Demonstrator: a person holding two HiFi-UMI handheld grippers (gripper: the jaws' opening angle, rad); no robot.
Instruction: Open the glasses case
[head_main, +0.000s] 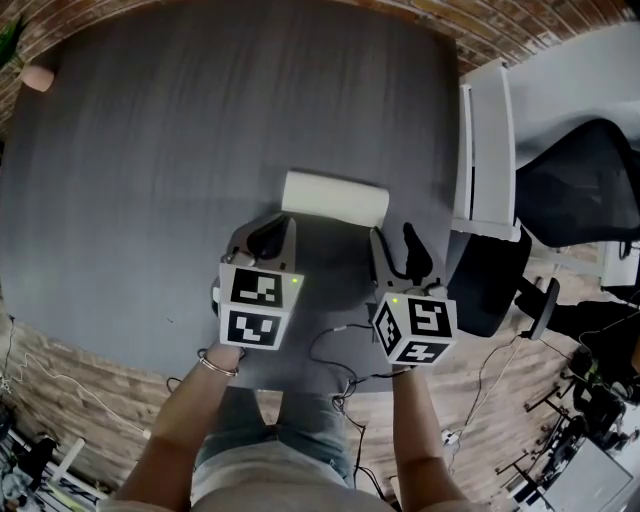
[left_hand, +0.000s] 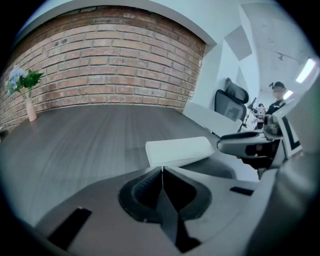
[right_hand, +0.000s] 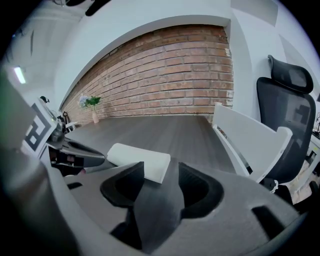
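Note:
The white glasses case (head_main: 335, 198) lies closed on the dark grey table (head_main: 180, 150), just ahead of both grippers. My left gripper (head_main: 283, 224) sits at the case's near left end, its jaws closed together with nothing between them. In the left gripper view the case (left_hand: 179, 150) lies right beyond the shut left gripper (left_hand: 161, 169). My right gripper (head_main: 395, 240) stands open at the case's right end. In the right gripper view the case (right_hand: 137, 160) reaches to the gap of the right gripper (right_hand: 160, 172), and the pads do not press on it.
A white chair (head_main: 487, 150) stands against the table's right edge, with a black office chair (head_main: 580, 190) beyond it. A vase of flowers (left_hand: 27, 97) stands at the table's far edge. Cables (head_main: 340, 365) hang at the near edge. A person (left_hand: 275, 100) stands far off.

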